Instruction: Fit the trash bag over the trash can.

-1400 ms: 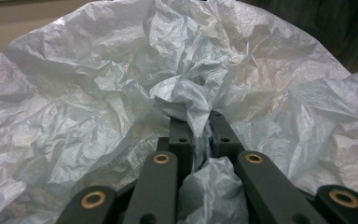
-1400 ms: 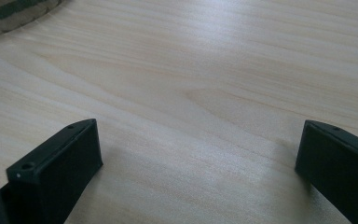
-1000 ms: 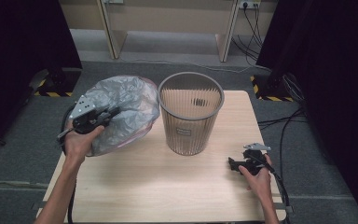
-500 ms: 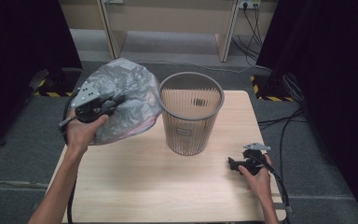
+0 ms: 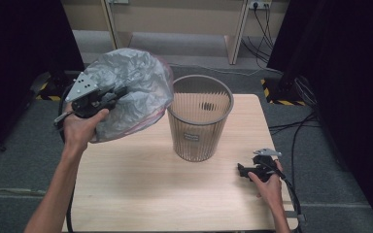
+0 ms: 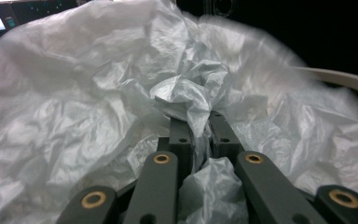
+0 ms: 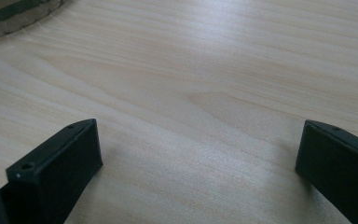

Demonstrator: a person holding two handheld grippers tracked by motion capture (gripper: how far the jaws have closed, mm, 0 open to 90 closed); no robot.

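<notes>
We have lifted the left tongs (image 5: 122, 91) higher than half a second ago, clamped on a fold of the crumpled grey plastic bag (image 5: 126, 92), now up beside the mesh bin's (image 5: 200, 119) rim. Our right tongs (image 5: 241, 170) stay spread apart, resting on the worktop (image 5: 175, 194).
</notes>
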